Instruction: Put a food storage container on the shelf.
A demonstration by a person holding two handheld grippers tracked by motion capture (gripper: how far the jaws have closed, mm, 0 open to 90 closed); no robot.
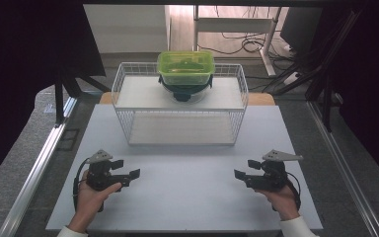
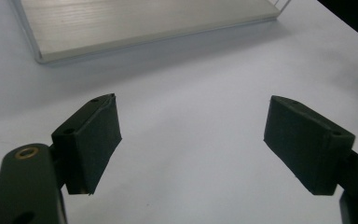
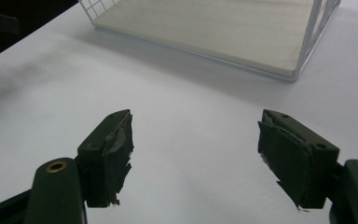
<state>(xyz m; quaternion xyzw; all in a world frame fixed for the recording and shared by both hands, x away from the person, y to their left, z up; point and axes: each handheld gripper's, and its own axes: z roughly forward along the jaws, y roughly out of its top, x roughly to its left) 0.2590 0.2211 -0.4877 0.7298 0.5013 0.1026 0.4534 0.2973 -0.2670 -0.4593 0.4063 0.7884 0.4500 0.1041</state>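
Observation:
A white wire rack (image 1: 180,106) with two shelves stands at the back middle of the white table (image 1: 187,197). On its top shelf a green lidded container (image 1: 186,67) rests on a dark bowl (image 1: 185,90). My left gripper (image 1: 127,169) is low over the table at the front left, open, with nothing between its jaws. Its black pads (image 2: 95,140) stand wide apart over bare tabletop. My right gripper (image 1: 246,169) is at the front right, also open and empty. Its taped pads (image 3: 114,151) show worn tape edges. The rack's lower shelf (image 3: 223,28) lies ahead of it.
A person's hands and white sleeves come in at the bottom edge. Metal rails run along both sides of the table. Desk legs, cables and dark curtains stand behind the rack. The lower shelf of the rack (image 2: 135,23) is bare.

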